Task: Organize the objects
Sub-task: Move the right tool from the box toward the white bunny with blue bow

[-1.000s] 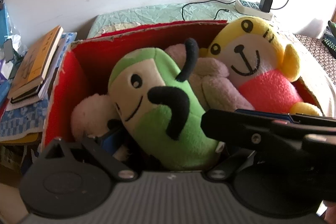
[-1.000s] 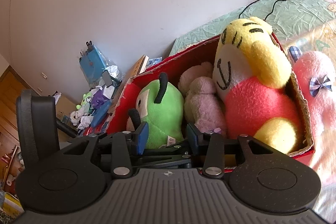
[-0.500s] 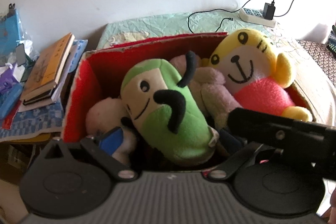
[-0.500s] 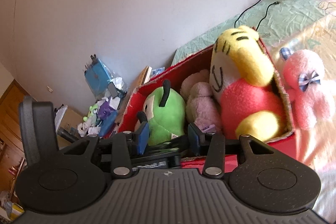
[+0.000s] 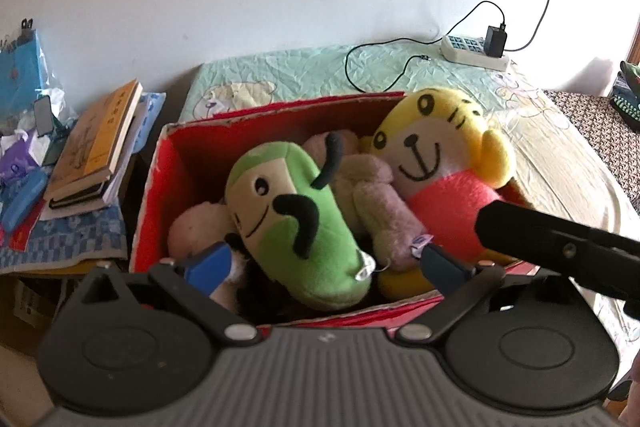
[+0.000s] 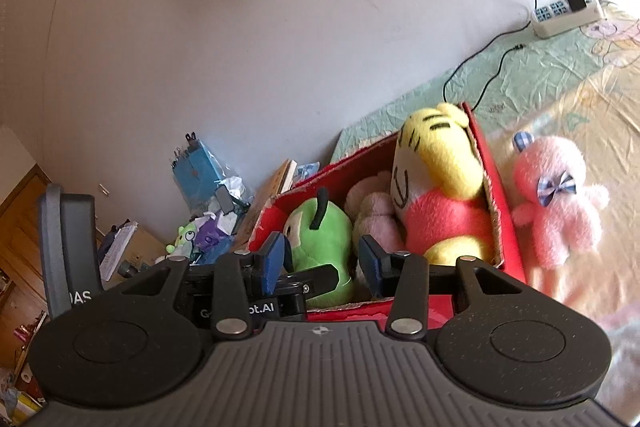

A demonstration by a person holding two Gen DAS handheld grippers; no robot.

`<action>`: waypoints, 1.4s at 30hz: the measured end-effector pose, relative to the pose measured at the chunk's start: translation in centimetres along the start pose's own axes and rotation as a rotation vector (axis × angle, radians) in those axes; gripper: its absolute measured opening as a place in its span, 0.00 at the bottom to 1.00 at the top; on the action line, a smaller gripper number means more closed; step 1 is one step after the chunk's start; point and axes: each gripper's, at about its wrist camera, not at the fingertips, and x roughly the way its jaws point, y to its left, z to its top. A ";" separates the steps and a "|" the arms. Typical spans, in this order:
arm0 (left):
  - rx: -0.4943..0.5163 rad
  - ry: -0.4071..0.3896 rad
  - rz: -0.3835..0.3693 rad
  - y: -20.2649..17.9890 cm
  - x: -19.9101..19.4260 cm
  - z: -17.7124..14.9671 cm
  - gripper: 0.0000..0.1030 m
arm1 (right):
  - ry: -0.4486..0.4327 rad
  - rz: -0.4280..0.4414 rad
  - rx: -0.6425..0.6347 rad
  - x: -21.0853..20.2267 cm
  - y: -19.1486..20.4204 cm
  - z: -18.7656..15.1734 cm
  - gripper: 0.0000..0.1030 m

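A red cardboard box (image 5: 160, 187) on the bed holds a green plush (image 5: 296, 219), a yellow-and-red plush (image 5: 436, 155), a mauve plush (image 5: 380, 203) and a pale plush (image 5: 196, 227). My left gripper (image 5: 325, 263) hangs over the box's near end. Its jaws are opening, with the green plush lying between them and touching neither blue pad. My right gripper (image 6: 322, 263) is open and holds nothing, just short of the box (image 6: 504, 227). A pink plush with a blue bow (image 6: 556, 203) lies on the bed outside the box's right wall.
A stack of books (image 5: 96, 143) and a blue bag (image 5: 20, 83) with clutter sit left of the box. A power strip (image 5: 472, 51) with a charger and cable lies by the wall. The right gripper's black body (image 5: 560, 247) crosses the left wrist view at the right.
My left jaws have spread wider and drawn back and up from the green plush, which stays in the box. My right gripper has backed off, bringing the pink plush fully into view.
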 end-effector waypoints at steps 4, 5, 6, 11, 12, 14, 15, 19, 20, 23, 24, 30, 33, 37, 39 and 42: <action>-0.008 0.003 0.019 -0.9 -0.5 0.0 0.98 | 0.002 0.014 -0.013 -0.6 -0.8 0.3 0.44; -0.012 0.007 0.021 -1.1 -0.5 0.1 0.99 | 0.006 0.019 -0.012 -0.7 -1.1 0.4 0.44; -0.018 0.011 0.028 -1.4 -0.5 0.0 0.99 | 0.012 0.026 -0.010 -0.8 -1.4 0.6 0.44; -0.046 0.042 0.049 -3.0 -0.5 0.0 0.98 | 0.046 0.055 -0.009 -1.3 -3.0 1.5 0.44; -0.043 0.045 0.057 -3.4 -0.5 -0.1 0.98 | 0.055 0.060 -0.008 -1.5 -3.3 1.5 0.44; -0.050 0.046 0.057 -4.3 -0.7 -0.3 0.98 | 0.071 0.075 -0.012 -1.9 -4.0 1.8 0.44; -0.056 0.047 0.047 -4.8 -0.8 -0.4 0.98 | 0.074 0.082 -0.016 -2.3 -4.3 1.9 0.44; -0.056 0.048 0.069 -6.4 -1.2 -0.4 0.98 | 0.094 0.107 -0.003 -3.2 -5.9 2.3 0.44; -0.059 0.048 0.073 -6.8 -1.3 -0.4 0.98 | 0.098 0.113 0.001 -3.4 -6.3 2.4 0.44; -0.066 0.050 0.065 -8.0 -1.5 -0.4 0.98 | 0.108 0.124 0.008 -4.2 -7.7 2.7 0.44; -0.064 0.051 0.060 -8.4 -1.5 -0.5 0.98 | 0.112 0.126 0.013 -4.4 -8.2 2.8 0.44; -0.043 0.067 -0.009 -11.6 -1.3 -1.6 0.98 | 0.135 0.110 0.061 -5.4 -11.8 3.1 0.44; -0.043 0.091 -0.060 -13.3 -0.5 -2.1 0.98 | 0.156 0.093 0.079 -5.9 -13.5 3.0 0.44; -0.022 0.100 -0.102 -15.8 0.3 -2.6 0.97 | 0.195 0.071 0.092 -5.9 -15.4 2.8 0.44; -0.006 0.103 -0.115 -16.9 0.8 -3.0 0.94 | 0.213 0.059 0.096 -5.9 -16.4 2.7 0.44; 0.015 0.113 -0.120 -18.4 1.9 -3.6 0.93 | 0.242 0.046 0.117 -5.7 -17.9 2.5 0.44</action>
